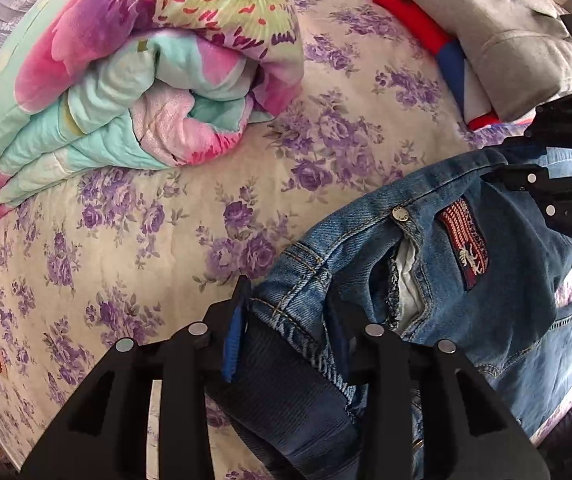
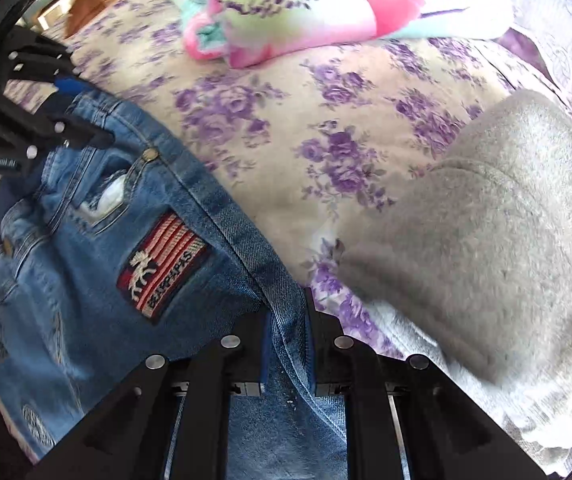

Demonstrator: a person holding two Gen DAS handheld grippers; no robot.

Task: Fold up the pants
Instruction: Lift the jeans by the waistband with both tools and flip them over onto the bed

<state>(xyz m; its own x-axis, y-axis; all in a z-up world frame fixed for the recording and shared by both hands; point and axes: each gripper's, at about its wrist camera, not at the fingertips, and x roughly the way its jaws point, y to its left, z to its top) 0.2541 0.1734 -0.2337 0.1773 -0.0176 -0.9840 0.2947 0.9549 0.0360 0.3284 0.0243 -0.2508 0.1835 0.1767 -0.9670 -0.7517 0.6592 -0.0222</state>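
Note:
Blue denim jeans point(image 1: 466, 280) with a red striped patch point(image 1: 464, 240) hang between my two grippers above the bed. My left gripper point(image 1: 286, 312) is shut on one end of the waistband, with a dark ribbed lining showing between its fingers. My right gripper point(image 2: 286, 320) is shut on the other end of the waistband; the jeans point(image 2: 86, 260) and patch point(image 2: 162, 264) spread to its left. Each gripper shows in the other's view: the right one at the right edge point(image 1: 526, 168), the left one at upper left point(image 2: 82, 120).
A floral purple bedsheet point(image 1: 146, 232) covers the bed. A rolled pink and teal quilt point(image 1: 126, 80) lies at the far side. A grey garment point(image 2: 486, 240) and a red and blue garment point(image 1: 438, 52) lie close by the right gripper.

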